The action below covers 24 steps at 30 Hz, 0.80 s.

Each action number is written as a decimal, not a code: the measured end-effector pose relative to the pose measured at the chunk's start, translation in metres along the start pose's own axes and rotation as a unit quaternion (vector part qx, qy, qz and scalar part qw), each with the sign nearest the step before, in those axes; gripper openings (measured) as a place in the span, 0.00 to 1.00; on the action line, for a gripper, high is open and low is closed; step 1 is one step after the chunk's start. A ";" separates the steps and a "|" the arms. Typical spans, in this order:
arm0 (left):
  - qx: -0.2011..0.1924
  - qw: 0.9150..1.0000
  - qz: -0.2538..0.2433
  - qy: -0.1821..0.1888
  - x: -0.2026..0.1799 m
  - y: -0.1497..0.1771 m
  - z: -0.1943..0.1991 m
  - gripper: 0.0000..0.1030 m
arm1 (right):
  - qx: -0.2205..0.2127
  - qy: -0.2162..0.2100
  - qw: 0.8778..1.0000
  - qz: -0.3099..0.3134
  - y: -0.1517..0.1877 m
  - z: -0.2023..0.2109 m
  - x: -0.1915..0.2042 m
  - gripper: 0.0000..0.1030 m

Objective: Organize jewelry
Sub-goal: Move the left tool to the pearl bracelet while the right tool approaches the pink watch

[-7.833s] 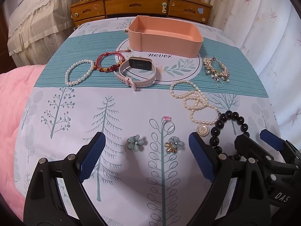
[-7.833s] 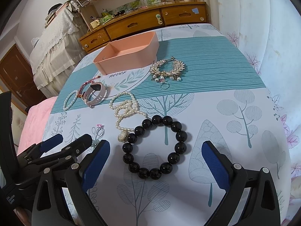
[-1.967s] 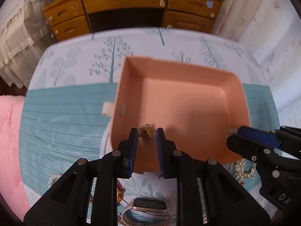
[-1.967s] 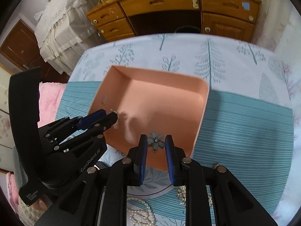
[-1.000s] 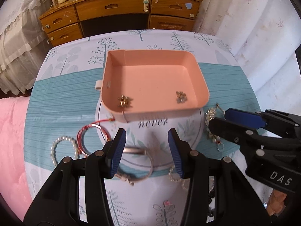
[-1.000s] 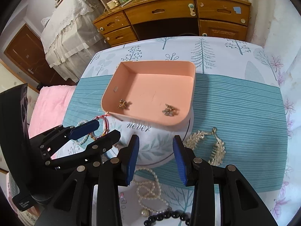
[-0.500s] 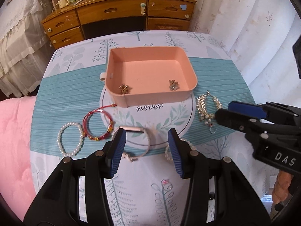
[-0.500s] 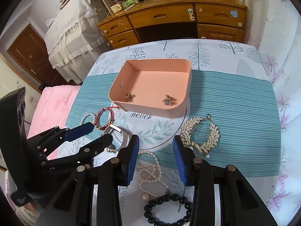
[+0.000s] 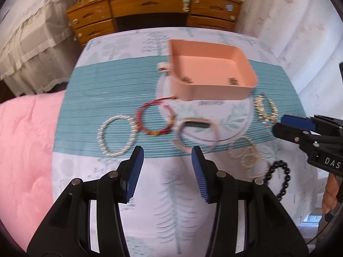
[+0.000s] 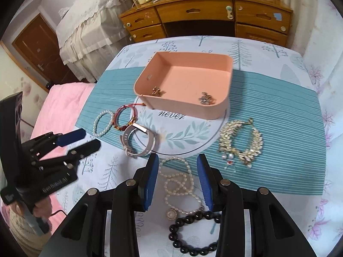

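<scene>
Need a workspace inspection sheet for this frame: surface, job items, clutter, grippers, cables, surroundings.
Surface: bed cover with tree print and a teal striped band.
Job's things: pink tray holds two small pieces; outside it lie the pearl bracelet, red bracelet, watch, gold bracelet, pearl necklace, black bead bracelet.
Clutter: nothing seen on the bed.
Grippers: left gripper and right gripper open, empty.
Cables: dark cable under the left hand.
Surroundings: wooden desk, pink blanket.
</scene>
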State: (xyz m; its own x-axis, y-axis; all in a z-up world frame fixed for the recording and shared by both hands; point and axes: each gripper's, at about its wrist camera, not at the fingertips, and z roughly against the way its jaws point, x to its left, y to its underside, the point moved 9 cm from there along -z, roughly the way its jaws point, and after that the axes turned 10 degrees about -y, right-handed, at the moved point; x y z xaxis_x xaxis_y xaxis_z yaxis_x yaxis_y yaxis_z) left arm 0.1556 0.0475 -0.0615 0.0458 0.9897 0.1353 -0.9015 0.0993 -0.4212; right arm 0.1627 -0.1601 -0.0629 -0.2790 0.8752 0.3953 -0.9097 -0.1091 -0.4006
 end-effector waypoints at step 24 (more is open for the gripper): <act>0.087 0.992 0.091 -0.007 0.111 -0.005 -0.093 0.42 | 0.080 0.007 0.997 -0.005 -0.025 -0.115 0.038 0.36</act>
State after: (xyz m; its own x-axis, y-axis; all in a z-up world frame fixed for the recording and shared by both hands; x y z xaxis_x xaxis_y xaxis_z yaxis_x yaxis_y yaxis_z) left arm 0.2051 0.1669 -0.1283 -0.1303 0.9879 0.0845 -0.9550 -0.1022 -0.2784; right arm 0.2099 -0.0693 -0.1333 -0.2658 0.8828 0.3872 -0.9503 -0.1726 -0.2590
